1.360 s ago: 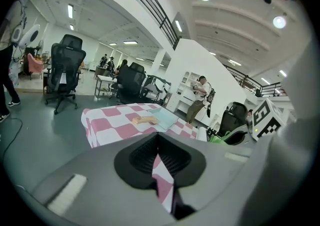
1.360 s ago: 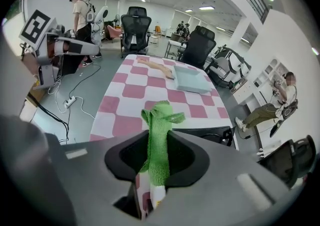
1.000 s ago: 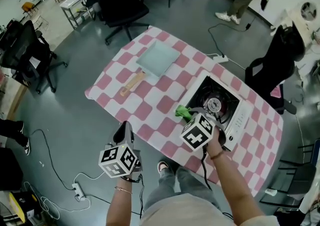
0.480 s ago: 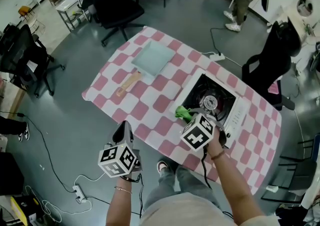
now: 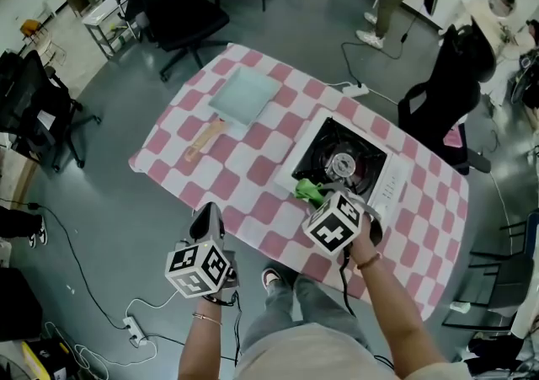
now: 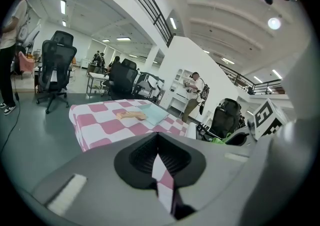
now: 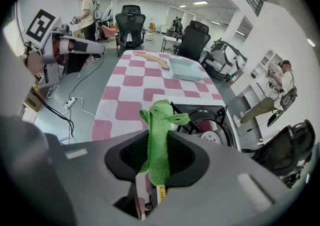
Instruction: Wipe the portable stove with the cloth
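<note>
Right hand-held gripper (image 5: 320, 199) clamps the cloth (image 5: 306, 191) at the near edge of the stove (image 5: 389, 187); left hand-held gripper (image 5: 205, 218) closed, empty, just off the desk (image 5: 253, 169)

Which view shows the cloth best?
The right gripper view: the cloth stands large, pinched by the right hand-held gripper. The head view shows a small green tuft at the stove's edge; the left gripper view, a distant speck.

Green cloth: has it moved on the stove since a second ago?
A little. The right gripper seems to have slid the green cloth along the portable stove's near edge. Nothing grabbed or dropped: its jaws stay shut on the cloth, the left gripper stays shut and empty, the pan stays put.
</note>
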Available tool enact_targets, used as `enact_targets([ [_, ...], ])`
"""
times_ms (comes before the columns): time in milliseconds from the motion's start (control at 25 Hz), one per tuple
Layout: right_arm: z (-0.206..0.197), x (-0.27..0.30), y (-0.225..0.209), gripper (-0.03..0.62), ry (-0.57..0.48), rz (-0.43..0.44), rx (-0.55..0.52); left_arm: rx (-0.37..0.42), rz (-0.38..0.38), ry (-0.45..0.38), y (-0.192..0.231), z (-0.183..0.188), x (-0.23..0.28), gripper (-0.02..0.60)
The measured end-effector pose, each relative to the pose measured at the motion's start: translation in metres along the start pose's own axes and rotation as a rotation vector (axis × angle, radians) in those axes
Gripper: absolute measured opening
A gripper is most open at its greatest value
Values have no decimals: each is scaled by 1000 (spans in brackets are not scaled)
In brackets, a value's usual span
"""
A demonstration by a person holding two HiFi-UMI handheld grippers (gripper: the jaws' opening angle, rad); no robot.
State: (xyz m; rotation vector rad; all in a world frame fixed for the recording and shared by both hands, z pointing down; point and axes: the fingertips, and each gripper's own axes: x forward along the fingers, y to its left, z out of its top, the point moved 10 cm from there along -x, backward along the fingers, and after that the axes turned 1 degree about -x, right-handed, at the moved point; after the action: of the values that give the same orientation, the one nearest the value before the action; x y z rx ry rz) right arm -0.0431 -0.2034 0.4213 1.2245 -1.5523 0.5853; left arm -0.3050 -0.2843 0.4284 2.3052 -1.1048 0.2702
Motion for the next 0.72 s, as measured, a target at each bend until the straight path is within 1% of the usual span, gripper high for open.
enact_targets([
  [720,-36,-13,-2,100,18,-6,38,18,-33,12,-22,-10,-1,0],
])
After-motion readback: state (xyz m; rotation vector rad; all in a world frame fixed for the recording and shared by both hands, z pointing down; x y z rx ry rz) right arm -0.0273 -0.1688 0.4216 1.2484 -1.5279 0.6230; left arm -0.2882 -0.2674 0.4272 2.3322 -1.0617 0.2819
